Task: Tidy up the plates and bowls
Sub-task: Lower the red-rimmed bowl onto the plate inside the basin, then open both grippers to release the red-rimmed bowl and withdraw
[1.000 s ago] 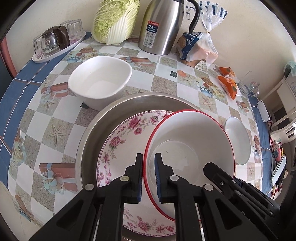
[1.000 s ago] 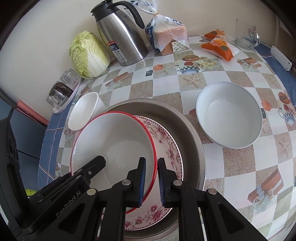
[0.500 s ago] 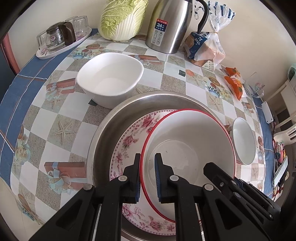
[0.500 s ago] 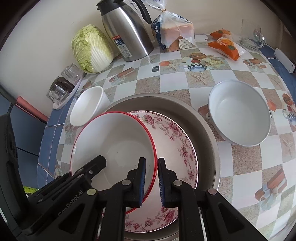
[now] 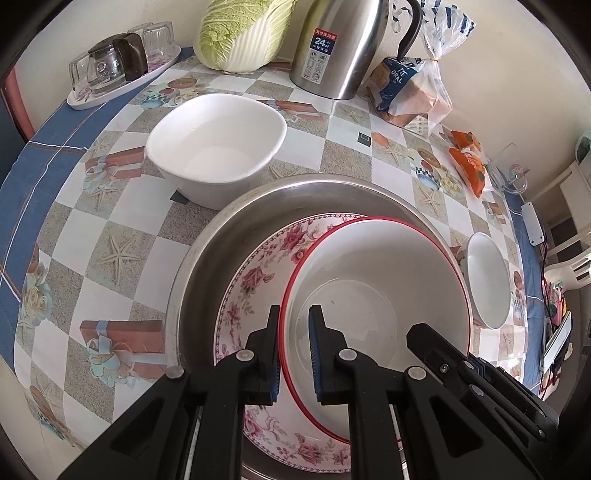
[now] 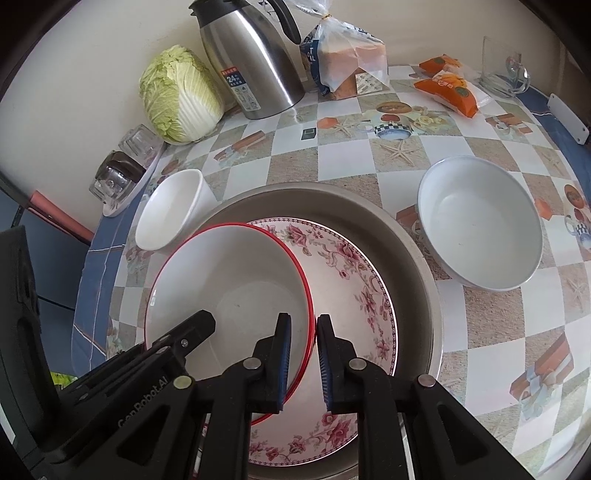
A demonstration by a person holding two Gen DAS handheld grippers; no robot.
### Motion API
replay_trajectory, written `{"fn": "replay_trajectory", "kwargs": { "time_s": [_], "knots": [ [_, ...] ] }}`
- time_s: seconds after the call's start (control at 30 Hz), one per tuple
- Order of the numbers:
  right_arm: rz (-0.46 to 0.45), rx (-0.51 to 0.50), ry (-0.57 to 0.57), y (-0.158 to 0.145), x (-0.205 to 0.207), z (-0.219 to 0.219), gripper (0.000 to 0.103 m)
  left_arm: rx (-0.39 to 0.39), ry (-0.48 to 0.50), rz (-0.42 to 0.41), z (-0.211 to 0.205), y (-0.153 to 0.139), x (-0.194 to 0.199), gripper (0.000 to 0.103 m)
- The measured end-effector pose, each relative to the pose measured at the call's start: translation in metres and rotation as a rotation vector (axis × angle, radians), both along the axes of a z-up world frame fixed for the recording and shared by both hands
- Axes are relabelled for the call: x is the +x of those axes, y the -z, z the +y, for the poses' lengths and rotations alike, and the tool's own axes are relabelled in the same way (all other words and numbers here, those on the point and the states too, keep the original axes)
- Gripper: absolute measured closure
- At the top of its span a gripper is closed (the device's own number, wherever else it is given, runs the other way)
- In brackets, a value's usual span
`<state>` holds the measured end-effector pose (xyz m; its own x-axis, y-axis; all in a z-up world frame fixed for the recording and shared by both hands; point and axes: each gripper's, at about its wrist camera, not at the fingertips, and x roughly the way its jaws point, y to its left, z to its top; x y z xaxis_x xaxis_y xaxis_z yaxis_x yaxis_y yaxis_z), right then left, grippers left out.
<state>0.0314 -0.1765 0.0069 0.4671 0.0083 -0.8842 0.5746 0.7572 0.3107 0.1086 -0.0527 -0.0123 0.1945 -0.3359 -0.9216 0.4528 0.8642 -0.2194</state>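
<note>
A red-rimmed white bowl (image 5: 376, 288) (image 6: 229, 288) is held over a floral plate (image 5: 255, 291) (image 6: 354, 280) that lies in a large steel basin (image 5: 207, 258) (image 6: 417, 258). My left gripper (image 5: 293, 347) is shut on the bowl's left rim. My right gripper (image 6: 303, 350) is shut on its right rim. A squarish white bowl (image 5: 218, 147) (image 6: 170, 210) stands left of the basin. A round white bowl (image 6: 480, 225) (image 5: 487, 280) stands right of it.
Along the wall stand a tray of glasses (image 5: 118, 66), a napa cabbage (image 5: 243, 29), a steel thermos jug (image 5: 340, 44) and a bagged bread loaf (image 5: 413, 88). Orange snack packs (image 6: 447, 85) and a glass jug (image 6: 502, 74) lie at the back right.
Both grippers have carried the red-rimmed bowl further over the basin and plate. The grip on both rims is unchanged.
</note>
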Motion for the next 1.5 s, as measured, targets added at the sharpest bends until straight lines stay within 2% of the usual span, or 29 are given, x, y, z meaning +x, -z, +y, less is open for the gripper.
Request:
{"fn": "replay_trajectory", "kwargs": {
  "time_s": [0.67,1.07,1.5],
  "knots": [
    [-0.009,0.016,0.009,-0.002,0.0,-0.003,0.085,-0.033,-0.016,0.032,0.004,0.001,0.007,0.091],
    [-0.027,0.028,0.013,-0.004,-0.001,-0.005,0.085,-0.057,-0.03,0.023,0.007,-0.005,0.009,0.091],
    [-0.125,-0.031,0.028,-0.043,-0.012,-0.007,0.085,-0.117,-0.059,-0.049,0.019,-0.038,0.007,0.088]
  ]
}}
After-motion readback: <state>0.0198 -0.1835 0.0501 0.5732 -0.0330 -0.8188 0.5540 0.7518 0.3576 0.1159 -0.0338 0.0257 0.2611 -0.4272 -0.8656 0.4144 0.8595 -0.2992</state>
